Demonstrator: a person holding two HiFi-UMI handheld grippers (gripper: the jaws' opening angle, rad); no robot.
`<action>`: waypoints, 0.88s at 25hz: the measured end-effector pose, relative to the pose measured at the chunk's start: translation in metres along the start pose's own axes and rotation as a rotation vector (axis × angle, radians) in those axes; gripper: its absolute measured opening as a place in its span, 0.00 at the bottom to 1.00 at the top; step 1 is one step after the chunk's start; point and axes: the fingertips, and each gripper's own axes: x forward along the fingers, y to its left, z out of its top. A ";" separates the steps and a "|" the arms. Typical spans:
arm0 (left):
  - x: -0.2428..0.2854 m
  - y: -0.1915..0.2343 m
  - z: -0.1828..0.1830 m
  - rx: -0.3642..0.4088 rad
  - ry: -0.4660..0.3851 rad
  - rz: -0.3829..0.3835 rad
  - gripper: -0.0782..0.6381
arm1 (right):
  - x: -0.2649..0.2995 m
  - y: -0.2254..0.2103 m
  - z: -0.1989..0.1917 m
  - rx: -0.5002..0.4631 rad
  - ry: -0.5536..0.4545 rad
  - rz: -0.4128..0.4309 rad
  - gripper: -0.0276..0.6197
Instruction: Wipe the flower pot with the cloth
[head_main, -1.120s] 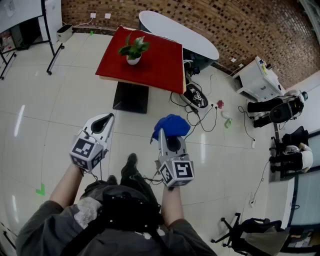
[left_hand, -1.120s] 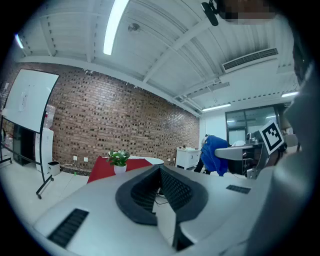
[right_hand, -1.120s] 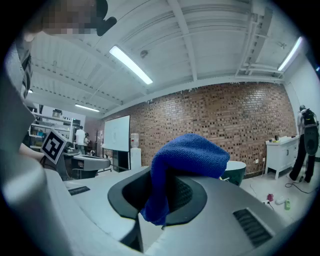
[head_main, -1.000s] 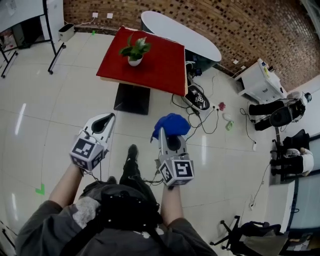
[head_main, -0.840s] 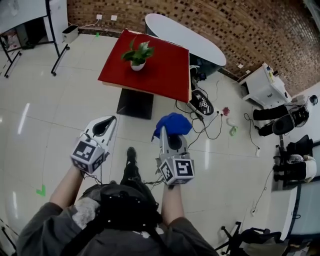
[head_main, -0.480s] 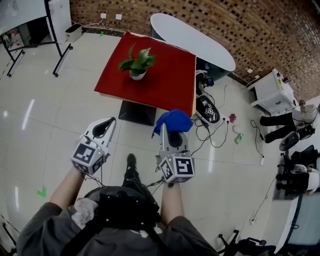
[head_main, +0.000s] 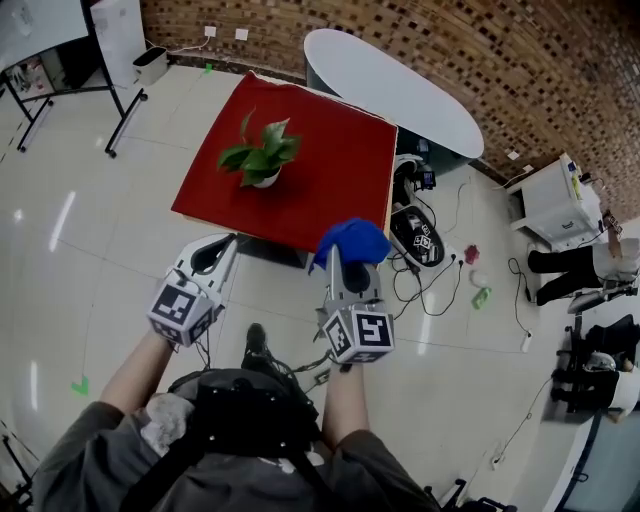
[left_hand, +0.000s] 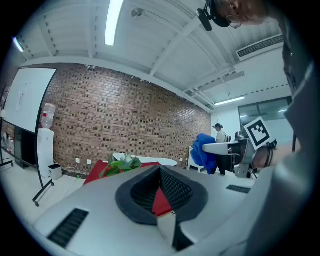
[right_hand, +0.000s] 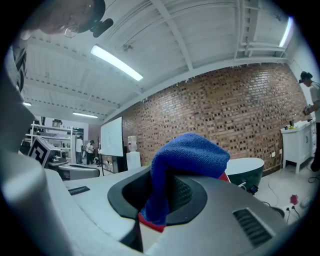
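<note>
A white flower pot (head_main: 264, 179) with a green plant (head_main: 258, 153) stands on the red table (head_main: 330, 170), left of its middle. My right gripper (head_main: 347, 256) is shut on a blue cloth (head_main: 351, 240), which bunches over its tips near the table's front edge. In the right gripper view the blue cloth (right_hand: 186, 155) hangs down between the jaws. My left gripper (head_main: 214, 250) is shut with nothing in it, just short of the table's front edge. In the left gripper view the plant (left_hand: 120, 164) shows ahead, past the closed jaws.
An oval white table (head_main: 390, 85) stands behind the red one, before a brick wall. Cables and a black device (head_main: 420, 240) lie on the floor to the right of the table. A whiteboard stand (head_main: 40, 60) is at the far left. Chairs and bags sit at the right.
Both grippers have come forward towards the red table, which now lies just ahead of their tips. The cloth stays gripped in the right one.
</note>
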 end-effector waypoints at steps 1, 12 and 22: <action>0.011 0.000 0.001 0.000 -0.003 0.001 0.13 | 0.010 -0.008 0.000 0.002 0.001 0.010 0.16; 0.087 0.019 -0.021 0.012 0.083 0.075 0.33 | 0.076 -0.055 -0.004 0.021 0.015 0.110 0.16; 0.154 0.074 -0.044 0.015 0.063 0.131 0.65 | 0.126 -0.068 -0.015 0.032 0.070 0.101 0.16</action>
